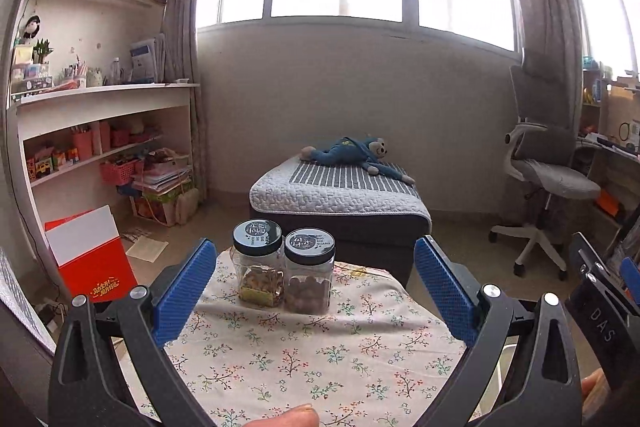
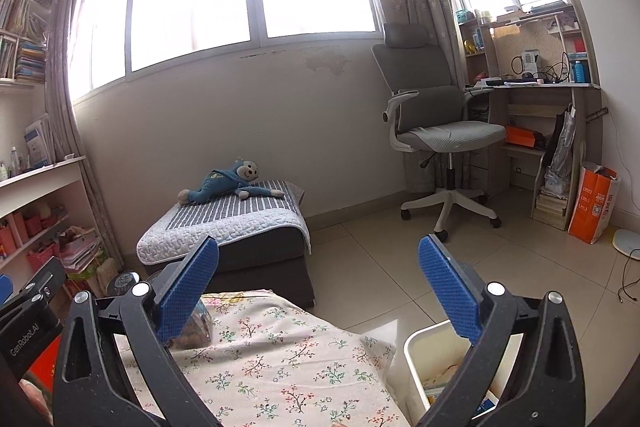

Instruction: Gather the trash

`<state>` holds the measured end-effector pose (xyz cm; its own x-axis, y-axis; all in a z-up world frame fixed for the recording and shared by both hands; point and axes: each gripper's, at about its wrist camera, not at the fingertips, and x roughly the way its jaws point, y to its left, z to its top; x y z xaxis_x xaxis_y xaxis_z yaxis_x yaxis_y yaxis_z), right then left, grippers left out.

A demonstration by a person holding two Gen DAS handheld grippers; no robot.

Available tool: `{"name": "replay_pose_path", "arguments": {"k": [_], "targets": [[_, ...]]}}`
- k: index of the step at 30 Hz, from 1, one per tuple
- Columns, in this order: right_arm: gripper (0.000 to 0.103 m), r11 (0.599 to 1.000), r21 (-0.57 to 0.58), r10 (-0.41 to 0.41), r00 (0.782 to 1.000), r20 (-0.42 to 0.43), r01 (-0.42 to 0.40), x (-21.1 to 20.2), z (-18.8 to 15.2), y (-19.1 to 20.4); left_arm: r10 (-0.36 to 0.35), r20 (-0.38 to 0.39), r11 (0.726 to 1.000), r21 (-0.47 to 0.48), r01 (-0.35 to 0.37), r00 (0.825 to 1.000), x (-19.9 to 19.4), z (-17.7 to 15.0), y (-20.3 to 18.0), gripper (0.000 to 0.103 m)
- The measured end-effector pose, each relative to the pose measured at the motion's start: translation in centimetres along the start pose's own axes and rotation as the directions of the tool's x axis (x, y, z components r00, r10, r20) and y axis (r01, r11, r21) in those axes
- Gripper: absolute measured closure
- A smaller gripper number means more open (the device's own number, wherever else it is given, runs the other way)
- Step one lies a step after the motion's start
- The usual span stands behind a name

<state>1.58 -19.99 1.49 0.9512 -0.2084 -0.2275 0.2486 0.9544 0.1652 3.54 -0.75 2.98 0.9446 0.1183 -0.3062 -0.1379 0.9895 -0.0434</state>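
My left gripper (image 1: 316,283) is open and empty, raised above a small table with a floral cloth (image 1: 312,359). Two clear jars with black lids (image 1: 282,267) stand side by side at the table's far edge, between my blue pads. My right gripper (image 2: 318,283) is open and empty, held over the table's right edge (image 2: 280,359). A white bin (image 2: 436,367) stands on the floor right of the table, under the right finger, with some paper and wrappers inside. One jar (image 2: 196,323) shows behind my right gripper's left finger.
A dark ottoman with a quilted cover (image 1: 340,195) and a blue plush monkey (image 1: 352,153) stands beyond the table. A grey office chair (image 2: 440,135) and desk (image 2: 536,95) are at right. Shelves (image 1: 100,131) and a red box (image 1: 92,259) are at left.
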Motion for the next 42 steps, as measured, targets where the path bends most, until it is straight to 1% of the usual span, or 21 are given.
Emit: {"name": "replay_pose_path", "arguments": {"k": [4,10,16,23,31,42], "targets": [[0.007,1.0,-0.004,0.021,1.0,-0.01,-0.021,0.4,-0.2,1.1,0.021,-0.003,1.0,-0.013,-0.021,1.0,0.1,-0.1,1.3,0.007],[0.007,0.999,-0.009,0.042,0.999,-0.013,-0.043,0.6,-0.3,2.3,0.054,0.031,0.998,-0.036,-0.053,0.998,-0.5,0.4,2.5,0.007],[0.007,0.999,-0.014,0.051,0.999,-0.018,-0.051,0.6,-0.5,3.0,0.059,0.018,0.997,-0.044,-0.059,0.998,-0.3,0.4,2.9,0.007],[0.007,0.999,-0.016,0.05,0.999,-0.017,-0.051,0.6,-0.6,3.1,0.064,0.021,0.997,-0.037,-0.063,0.998,-0.4,0.4,2.8,0.007],[0.007,0.999,-0.019,0.049,0.999,-0.011,-0.049,0.6,-0.7,3.1,0.061,0.011,0.997,-0.055,-0.06,0.998,-0.2,0.5,3.0,0.007],[0.007,0.999,-0.025,0.04,0.999,-0.013,-0.041,0.5,-0.7,2.9,0.056,0.012,0.997,-0.045,-0.055,0.998,-0.2,0.6,2.9,0.007]]}}
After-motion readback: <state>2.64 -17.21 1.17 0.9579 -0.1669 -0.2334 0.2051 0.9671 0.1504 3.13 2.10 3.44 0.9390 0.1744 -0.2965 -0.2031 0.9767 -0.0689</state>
